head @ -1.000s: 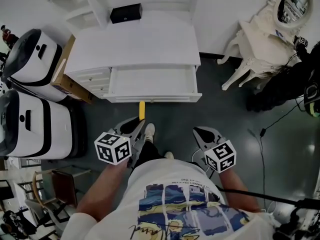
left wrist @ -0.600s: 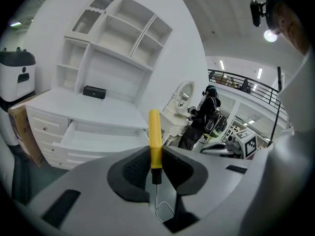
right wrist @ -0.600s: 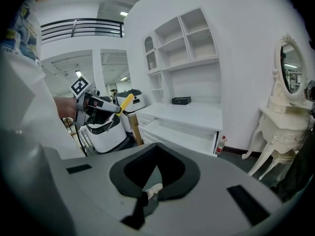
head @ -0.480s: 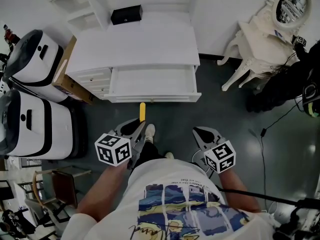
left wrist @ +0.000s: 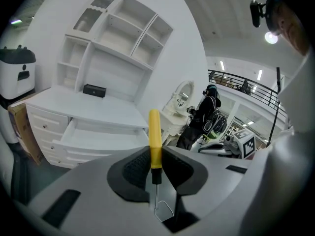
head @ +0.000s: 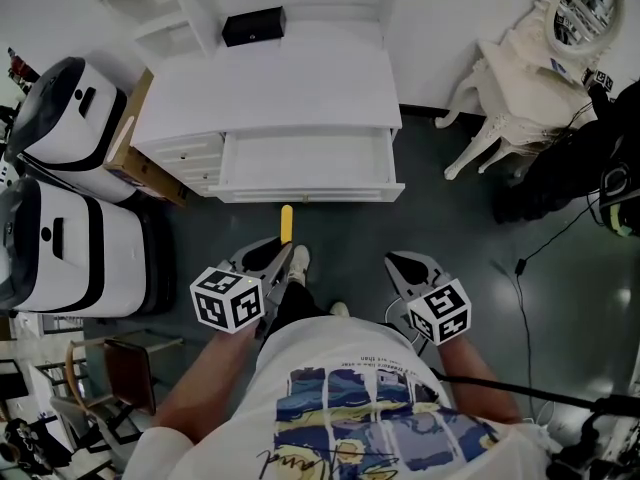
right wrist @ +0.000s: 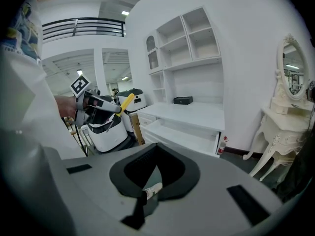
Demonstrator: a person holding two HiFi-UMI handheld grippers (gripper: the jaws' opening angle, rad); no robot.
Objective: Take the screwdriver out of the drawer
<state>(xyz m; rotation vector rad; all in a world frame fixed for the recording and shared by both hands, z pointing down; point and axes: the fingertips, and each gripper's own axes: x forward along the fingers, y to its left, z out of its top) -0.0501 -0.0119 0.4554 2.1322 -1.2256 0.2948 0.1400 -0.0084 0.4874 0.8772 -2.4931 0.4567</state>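
A white desk [head: 270, 93] is seen with its drawer [head: 310, 194] pulled open, and the print on the shirt [head: 335, 353] is too small to be read. The jaws of the right gripper [head: 402, 266] are pressed together on nothing. The jaws of the left gripper [head: 283, 252] are squeezed on the yellow screwdriver [head: 286, 222], which is held outside the drawer, just in front of it.

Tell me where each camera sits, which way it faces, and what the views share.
Head view: on the person's head, looking steeply down at the open drawer and floor; shows forearms, shirt, left tongs and right tongs.
Left gripper view: rides the left tongs, facing the desk; its jaws clamp the yellow screwdriver.
Right gripper view: rides the right tongs, facing the desk; jaws hold nothing; a forearm shows.
Shared: all three show the drawer and the screwdriver in the left tongs.
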